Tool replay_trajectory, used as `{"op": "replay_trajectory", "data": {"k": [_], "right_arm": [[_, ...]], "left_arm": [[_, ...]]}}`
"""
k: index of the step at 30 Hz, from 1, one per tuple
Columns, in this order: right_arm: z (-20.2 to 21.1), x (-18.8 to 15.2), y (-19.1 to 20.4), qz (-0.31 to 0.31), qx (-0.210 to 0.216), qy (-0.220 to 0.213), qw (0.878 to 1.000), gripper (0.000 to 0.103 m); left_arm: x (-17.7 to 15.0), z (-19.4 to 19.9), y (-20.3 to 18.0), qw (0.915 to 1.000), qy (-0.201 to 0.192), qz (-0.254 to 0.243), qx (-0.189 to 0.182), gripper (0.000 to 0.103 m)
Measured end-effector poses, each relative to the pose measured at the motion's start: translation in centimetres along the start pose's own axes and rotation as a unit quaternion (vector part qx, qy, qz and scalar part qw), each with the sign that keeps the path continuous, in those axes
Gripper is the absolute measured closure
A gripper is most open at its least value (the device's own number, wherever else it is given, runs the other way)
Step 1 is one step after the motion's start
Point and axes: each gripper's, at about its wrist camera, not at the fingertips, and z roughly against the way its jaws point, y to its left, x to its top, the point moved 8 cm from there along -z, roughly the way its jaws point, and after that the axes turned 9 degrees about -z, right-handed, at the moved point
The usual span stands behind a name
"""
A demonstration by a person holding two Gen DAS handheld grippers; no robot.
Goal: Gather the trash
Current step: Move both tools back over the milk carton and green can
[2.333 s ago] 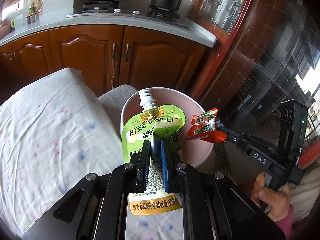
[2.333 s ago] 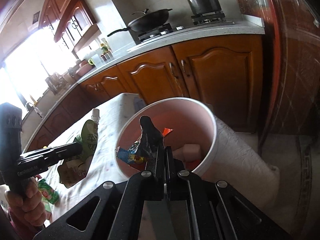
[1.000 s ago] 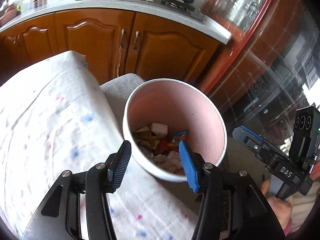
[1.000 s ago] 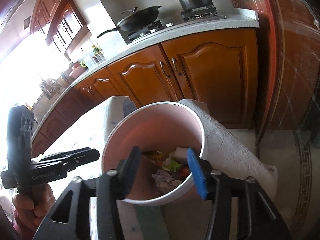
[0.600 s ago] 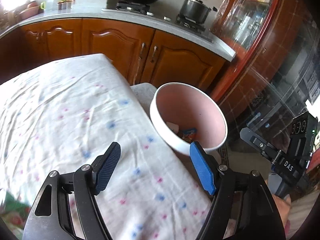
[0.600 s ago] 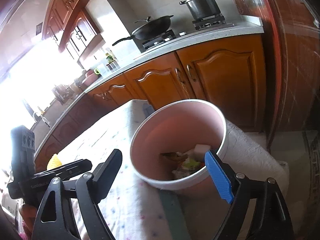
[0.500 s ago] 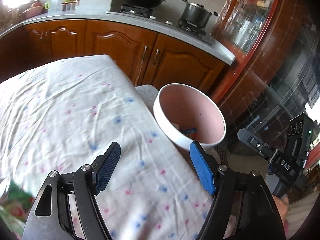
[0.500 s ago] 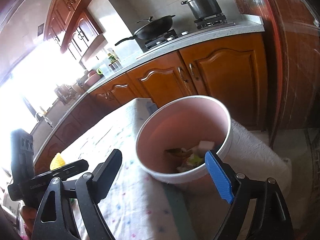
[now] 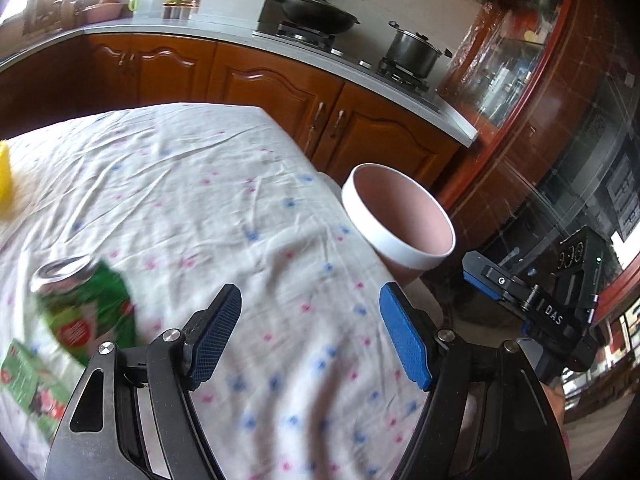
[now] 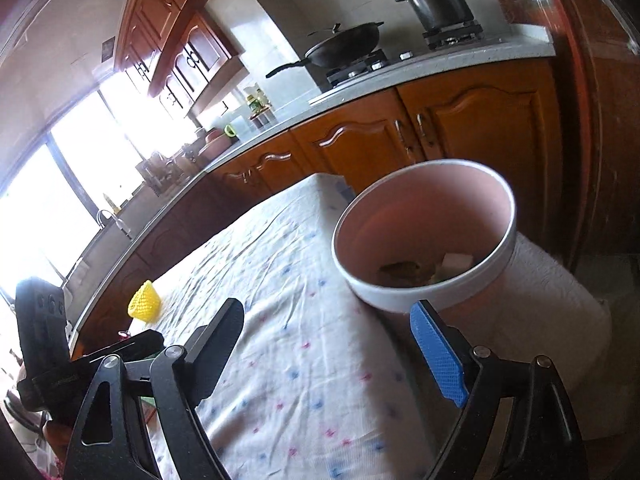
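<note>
A pink bin with a white rim (image 9: 396, 236) stands beside the table's right edge; the right wrist view shows it (image 10: 424, 292) with trash at its bottom. My left gripper (image 9: 310, 334) is open and empty over the tablecloth. A green can (image 9: 86, 304) and a green carton (image 9: 28, 384) lie on the cloth to its left. My right gripper (image 10: 332, 346) is open and empty, just in front of the bin. A yellow object (image 10: 145, 303) stands far left on the table.
The table wears a white cloth with pink and blue dots (image 9: 192, 184). Wooden cabinets (image 9: 276, 96) and a counter with a wok (image 9: 316, 10) and pot (image 9: 414, 54) run behind. A white covered seat (image 10: 560, 320) stands under the bin.
Both grippers opened and dropped a green pouch and a snack wrapper into the bin. Both then pulled back; the left swung left, bringing the can and carton into view.
</note>
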Motion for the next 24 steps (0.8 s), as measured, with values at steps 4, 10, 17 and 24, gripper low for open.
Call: {"op": "replay_trajectory", "data": {"k": [4, 10, 17, 24], "right_arm": [[-0.5, -1.3, 0.5, 0.001, 0.009, 0.013, 1.0, 0.016], [-1.5, -3.4, 1.8, 0.005, 0.023, 0.034, 0.999, 0.016], [-2.7, -5.6, 4.8, 0.024, 0.048, 0.058, 0.997, 0.016], [-5.0, -7.8, 8.6, 0.054, 0.08, 0.106, 0.99, 0.016]], "left_arm": [[-1.4, 1.6, 1.7, 0.9997, -0.004, 0.02, 0.01, 0.03], [-3.2, 3.8, 4.5, 0.9984, -0.005, 0.049, 0.027, 0.03], [-5.7, 7.3, 8.2, 0.9948, -0.008, 0.088, 0.05, 0.03], [-8.6, 9.8, 12.2, 0.9859, 0.004, 0.155, 0.063, 0.03]]}}
